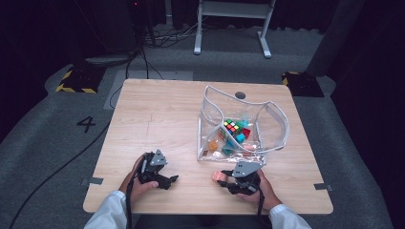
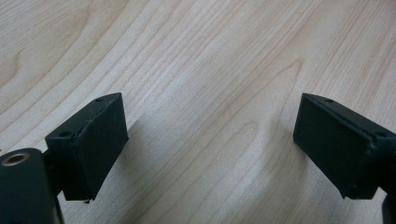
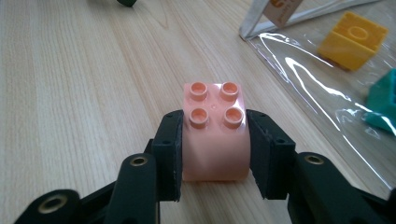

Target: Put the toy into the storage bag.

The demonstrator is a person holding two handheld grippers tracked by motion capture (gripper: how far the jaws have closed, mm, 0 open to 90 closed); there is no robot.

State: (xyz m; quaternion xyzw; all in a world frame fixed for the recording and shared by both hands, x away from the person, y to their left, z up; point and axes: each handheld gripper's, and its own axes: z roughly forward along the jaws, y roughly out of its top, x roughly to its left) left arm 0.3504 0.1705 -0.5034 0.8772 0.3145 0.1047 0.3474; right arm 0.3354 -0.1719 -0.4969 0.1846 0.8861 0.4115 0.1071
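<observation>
A pink studded brick [image 3: 215, 135] rests on the wooden table [image 1: 157, 119], and my right gripper [image 3: 214, 149] is shut on its two sides. From above, the same pink brick [image 1: 218, 176] lies just left of the right gripper [image 1: 224, 181], near the table's front edge. A clear plastic bag [image 1: 239, 126] stands open behind it, holding a colour cube [image 1: 232, 126], a yellow brick [image 3: 353, 39] and teal pieces [image 3: 384, 100]. My left gripper [image 1: 173, 180] sits at the front left, open over bare wood, its pads [image 2: 95, 144] wide apart.
The bag's clear flap [image 3: 322, 93] lies flat on the table to the right of the pink brick. A round hole [image 1: 240, 95] marks the table's far side. Cables [image 1: 143, 57] run across the floor behind the table.
</observation>
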